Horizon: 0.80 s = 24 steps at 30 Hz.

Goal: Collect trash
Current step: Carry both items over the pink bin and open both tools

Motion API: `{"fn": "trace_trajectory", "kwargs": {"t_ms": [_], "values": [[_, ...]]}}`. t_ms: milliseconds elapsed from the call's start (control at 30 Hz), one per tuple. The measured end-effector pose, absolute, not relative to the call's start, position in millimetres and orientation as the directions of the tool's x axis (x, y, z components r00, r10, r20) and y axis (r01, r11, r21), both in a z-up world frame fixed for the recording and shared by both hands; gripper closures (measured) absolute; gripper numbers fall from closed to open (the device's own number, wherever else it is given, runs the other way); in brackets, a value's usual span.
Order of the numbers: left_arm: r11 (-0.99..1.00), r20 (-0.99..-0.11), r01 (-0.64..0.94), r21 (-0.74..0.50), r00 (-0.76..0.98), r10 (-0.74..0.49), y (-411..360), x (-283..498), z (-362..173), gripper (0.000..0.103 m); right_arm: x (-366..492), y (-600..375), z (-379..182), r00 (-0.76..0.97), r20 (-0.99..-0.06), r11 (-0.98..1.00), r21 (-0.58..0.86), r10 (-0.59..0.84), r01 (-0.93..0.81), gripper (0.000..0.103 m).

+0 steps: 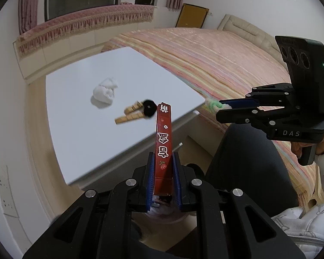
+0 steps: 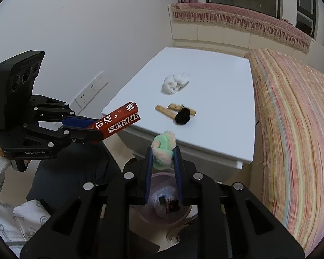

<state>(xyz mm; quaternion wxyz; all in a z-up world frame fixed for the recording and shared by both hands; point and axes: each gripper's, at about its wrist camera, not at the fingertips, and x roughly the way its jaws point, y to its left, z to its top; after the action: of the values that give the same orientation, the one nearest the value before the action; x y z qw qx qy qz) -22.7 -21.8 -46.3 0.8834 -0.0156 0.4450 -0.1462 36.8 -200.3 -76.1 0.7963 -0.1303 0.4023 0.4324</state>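
Note:
My left gripper (image 1: 163, 161) is shut on a long red box with white lettering (image 1: 163, 142), held in the air off the front edge of the white table (image 1: 86, 133); it also shows in the right wrist view (image 2: 118, 122). My right gripper (image 2: 163, 153) is shut on a green and cream fluffy wad (image 2: 163, 149), also seen from the left wrist (image 1: 213, 104). Below the right gripper stands a pink translucent bin (image 2: 183, 213) with a bag and dark scraps inside. On the table lie a crumpled white tissue (image 1: 104, 92), wooden strips (image 1: 129, 116) and a black fuzzy ball (image 1: 149, 108).
A bed with a striped pink cover (image 2: 291, 129) stands right beside the table. A white wall with sockets (image 2: 90, 90) is on the left. A window ledge with pink fringed cloth (image 1: 86, 23) runs behind. The person's dark trouser legs (image 1: 248, 168) are below the grippers.

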Motion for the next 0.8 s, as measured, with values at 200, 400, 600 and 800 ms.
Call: {"fn": "trace_trajectory", "kwargs": {"t_ms": [200, 400, 600, 800], "values": [[0.955, -0.792, 0.242, -0.170, 0.543, -0.278, -31, -35, -60, 0.087, 25, -204, -91, 0.281, -0.764, 0.588, 0.156, 0.581, -0.794, 0.084], [0.953, -0.803, 0.247, -0.175, 0.524, -0.284, -39, -47, -71, 0.087, 19, -206, -101, 0.261, -0.771, 0.584, 0.171, 0.580, -0.794, 0.084], [0.954, -0.810, 0.248, -0.171, 0.515, -0.279, -42, -50, -74, 0.087, 14, -206, -107, 0.246, -0.776, 0.578, 0.181, 0.581, -0.796, 0.084], [0.955, -0.823, 0.250, -0.161, 0.499, -0.270, -45, -49, -77, 0.072, 13, -204, -112, 0.234, -0.789, 0.571, 0.173, 0.568, -0.803, 0.073]]}}
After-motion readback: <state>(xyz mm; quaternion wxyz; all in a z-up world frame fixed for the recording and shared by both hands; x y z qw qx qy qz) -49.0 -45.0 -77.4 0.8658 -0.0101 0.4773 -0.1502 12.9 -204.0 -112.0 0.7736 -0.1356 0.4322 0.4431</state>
